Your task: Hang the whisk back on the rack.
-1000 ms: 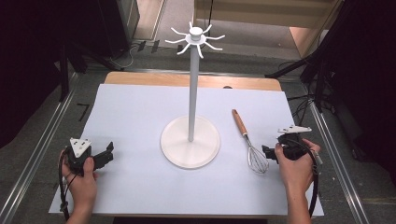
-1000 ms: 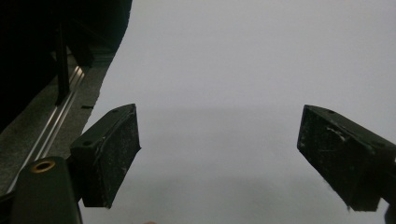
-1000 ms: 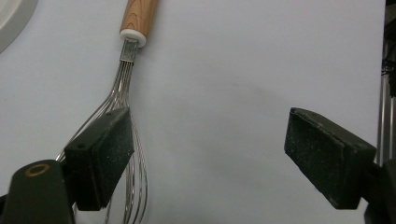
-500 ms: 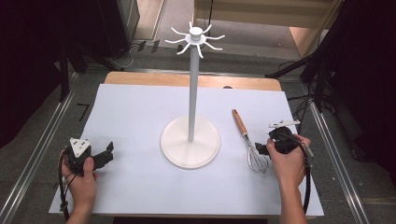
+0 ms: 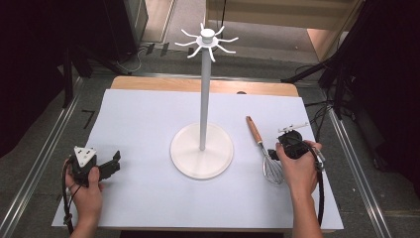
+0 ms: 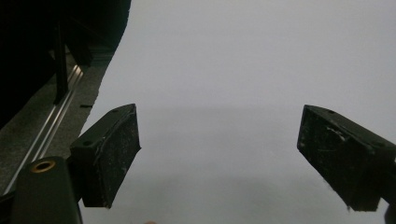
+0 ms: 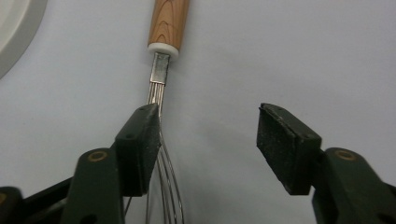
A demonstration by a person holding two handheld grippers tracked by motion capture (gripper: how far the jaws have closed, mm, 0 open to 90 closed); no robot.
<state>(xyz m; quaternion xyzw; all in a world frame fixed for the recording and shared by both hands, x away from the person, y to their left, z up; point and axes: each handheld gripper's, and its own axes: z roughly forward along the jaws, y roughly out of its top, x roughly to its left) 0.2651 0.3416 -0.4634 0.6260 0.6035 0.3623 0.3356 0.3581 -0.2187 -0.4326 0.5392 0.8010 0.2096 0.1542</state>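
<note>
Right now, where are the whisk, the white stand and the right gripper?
whisk (image 5: pixel 254 131), high view, on its wooden handle.
white stand (image 5: pixel 184 153), high view, on its round base.
right gripper (image 7: pixel 205 140), right gripper view, midway between its open jaws.

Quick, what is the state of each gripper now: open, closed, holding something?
Left gripper: open, holding nothing, over the white sheet.
Right gripper: open, holding nothing, above the whisk.

**Open gripper low over a whisk**

The right gripper (image 7: pixel 208 140) has its jaws spread wide above the white counter (image 7: pixel 289 56). A whisk (image 7: pixel 161 84) lies there, wooden handle pointing away. Its metal wires pass under the left-hand jaw, not between the two. The rim of a white round base (image 7: pixel 14 28) shows at the upper left.
</note>
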